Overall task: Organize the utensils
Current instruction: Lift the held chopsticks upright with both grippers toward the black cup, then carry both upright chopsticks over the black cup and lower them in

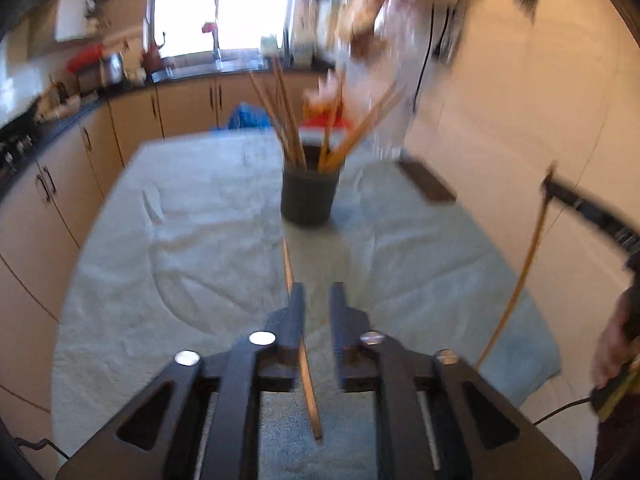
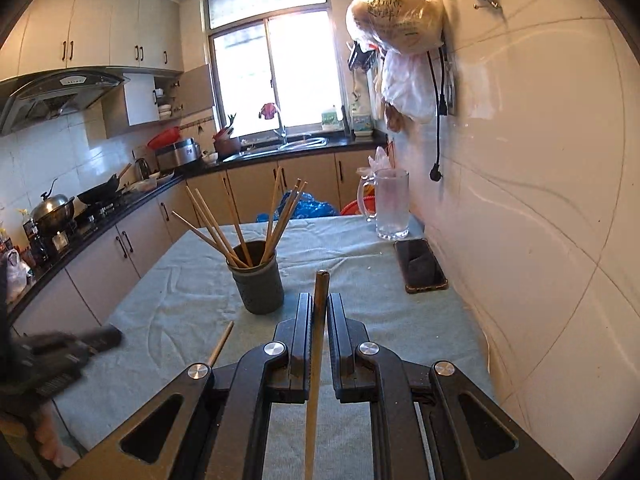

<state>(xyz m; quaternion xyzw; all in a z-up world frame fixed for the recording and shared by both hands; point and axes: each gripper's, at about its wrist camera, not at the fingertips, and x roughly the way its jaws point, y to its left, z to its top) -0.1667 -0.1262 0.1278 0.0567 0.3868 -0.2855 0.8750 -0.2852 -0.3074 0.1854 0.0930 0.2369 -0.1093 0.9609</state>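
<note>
A dark round holder (image 1: 307, 196) (image 2: 259, 283) with several wooden chopsticks stands mid-table on a pale green cloth (image 1: 200, 240). One loose chopstick (image 1: 306, 360) (image 2: 220, 343) lies on the cloth, running under my left gripper (image 1: 318, 298), whose jaws stand slightly apart around nothing. My right gripper (image 2: 320, 304) is shut on a chopstick (image 2: 316, 360), held above the table right of the holder; it shows at the right edge of the left wrist view (image 1: 548, 184) with its chopstick (image 1: 516, 292) hanging down.
A glass mug (image 2: 390, 206) and a phone (image 2: 420, 264) sit by the right wall. Bags hang on the wall (image 2: 396, 12). Kitchen counter with stove and pots runs along the left (image 2: 80, 216).
</note>
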